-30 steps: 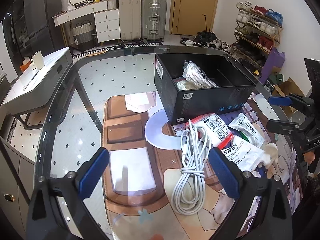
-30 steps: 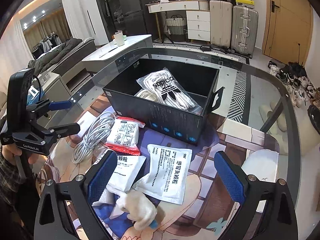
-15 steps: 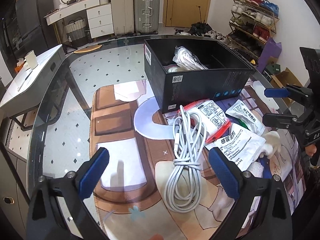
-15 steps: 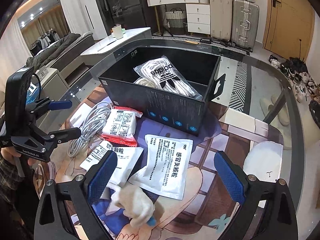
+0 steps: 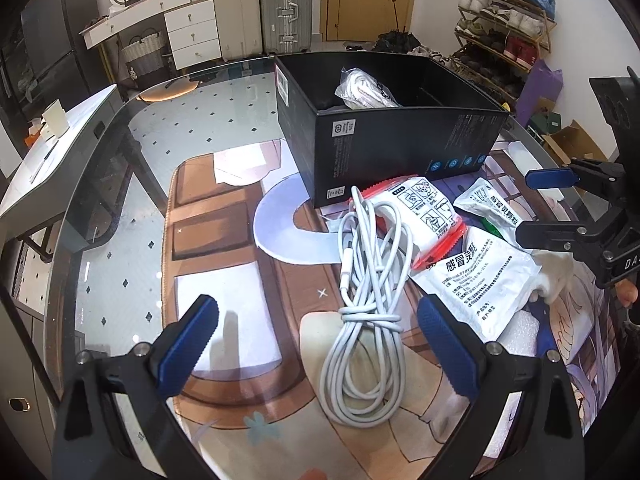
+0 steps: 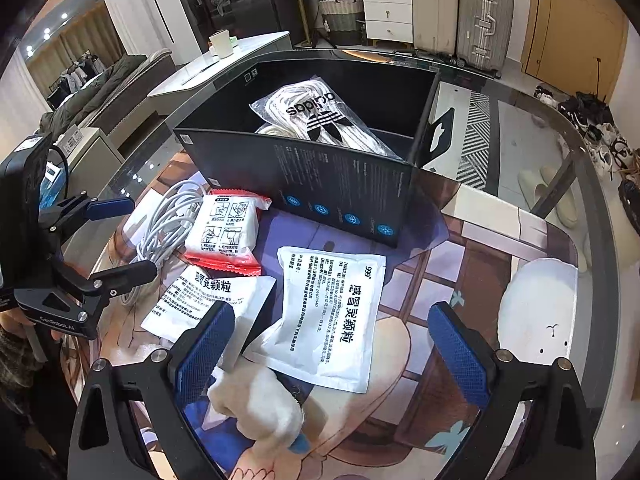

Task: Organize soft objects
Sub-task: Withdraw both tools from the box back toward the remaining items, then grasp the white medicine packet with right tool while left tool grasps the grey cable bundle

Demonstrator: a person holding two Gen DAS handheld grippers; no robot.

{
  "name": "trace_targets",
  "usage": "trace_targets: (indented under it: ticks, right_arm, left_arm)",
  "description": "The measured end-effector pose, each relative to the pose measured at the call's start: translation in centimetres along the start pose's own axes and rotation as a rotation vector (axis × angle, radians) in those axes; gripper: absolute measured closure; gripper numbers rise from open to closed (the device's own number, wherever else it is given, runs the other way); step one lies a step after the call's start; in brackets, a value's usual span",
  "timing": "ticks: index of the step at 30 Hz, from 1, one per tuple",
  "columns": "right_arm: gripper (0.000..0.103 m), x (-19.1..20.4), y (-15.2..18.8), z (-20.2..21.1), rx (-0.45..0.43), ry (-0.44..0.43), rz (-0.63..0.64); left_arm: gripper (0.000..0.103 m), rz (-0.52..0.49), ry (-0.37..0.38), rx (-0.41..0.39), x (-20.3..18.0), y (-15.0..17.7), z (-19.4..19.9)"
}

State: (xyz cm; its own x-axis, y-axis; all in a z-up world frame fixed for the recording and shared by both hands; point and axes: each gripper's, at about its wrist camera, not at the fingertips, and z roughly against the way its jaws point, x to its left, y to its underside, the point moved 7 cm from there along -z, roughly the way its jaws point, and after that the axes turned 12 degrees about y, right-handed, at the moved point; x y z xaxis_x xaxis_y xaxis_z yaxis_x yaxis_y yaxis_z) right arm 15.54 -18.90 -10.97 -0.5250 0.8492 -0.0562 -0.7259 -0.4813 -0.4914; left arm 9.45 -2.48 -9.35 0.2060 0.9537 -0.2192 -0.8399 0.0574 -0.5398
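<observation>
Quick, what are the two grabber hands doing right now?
Left gripper: open, holding nothing, above the white cable.
Right gripper: open, holding nothing.

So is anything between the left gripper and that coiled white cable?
Nothing visible. The left gripper is open with the coiled white charging cable lying between its blue fingertips on the table mat. The cable's far end rests against the red-edged white packet, just before the black cardboard box.

Bkgd: suitcases [image 5: 264, 8], shoe rack [image 5: 508, 8], wicker basket [image 6: 340, 12].
</observation>
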Motion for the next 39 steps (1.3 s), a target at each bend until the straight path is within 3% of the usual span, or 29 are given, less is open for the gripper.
trace_targets:
  ticks: [16,28,34,39]
  right_arm:
    - [0.004,-0.9,0.0,-2.5,0.097,0.049,-0.04]
    - [0.004,-0.3,0.1,-3.4,0.091,0.136,0.028]
    - [0.005,0.0,0.3,-3.9,0.098,0.134,0.028]
    - [0.012,-0.1,0.3,-3.5,0.094,0.137,0.03]
  left_arm:
    - [0.003,-0.023,-0.013,0.047,-0.6,0.7,-1.4]
    - [0.0,-0.03,-0.011,0.024,0.0,0.1,-1.8]
    - [0.001,-0.029,-0.012,0.023,-0.1,-0.1,-1.9]
    - [0.029,-0.065,0.009,0.004,-1.6,-0.3,-1.5]
